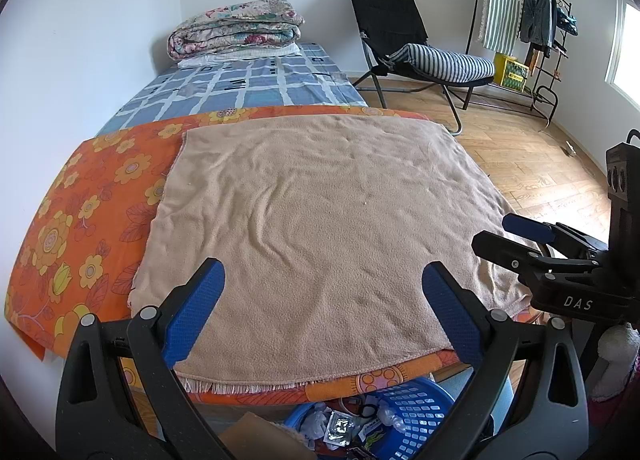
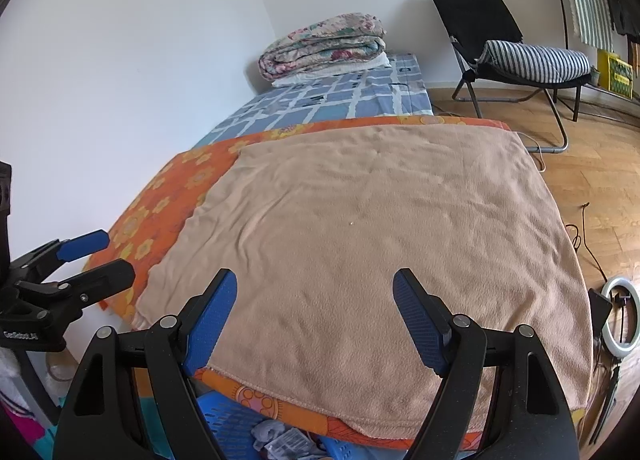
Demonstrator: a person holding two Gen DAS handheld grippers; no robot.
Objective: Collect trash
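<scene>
My left gripper (image 1: 323,272) hangs open over the near edge of a beige blanket (image 1: 320,200) with nothing between its blue pads. My right gripper (image 2: 315,278) is open and empty too, over the same blanket (image 2: 380,240). Each shows in the other's view: the right gripper (image 1: 500,236) at the right edge, the left gripper (image 2: 108,256) at the left. Below the bed's near edge stands a blue basket (image 1: 416,408) holding crumpled wrappers and paper (image 1: 340,426); the basket (image 2: 224,424) and trash (image 2: 280,440) also show under the right gripper. A tiny white speck (image 1: 365,202) lies on the blanket.
An orange floral sheet (image 1: 80,228) lies under the blanket. A folded quilt (image 1: 236,28) sits at the bed's far end. On the wooden floor to the right are a black chair (image 1: 400,40) with a striped cushion, a clothes rack (image 1: 536,20) and a ring light (image 2: 620,320).
</scene>
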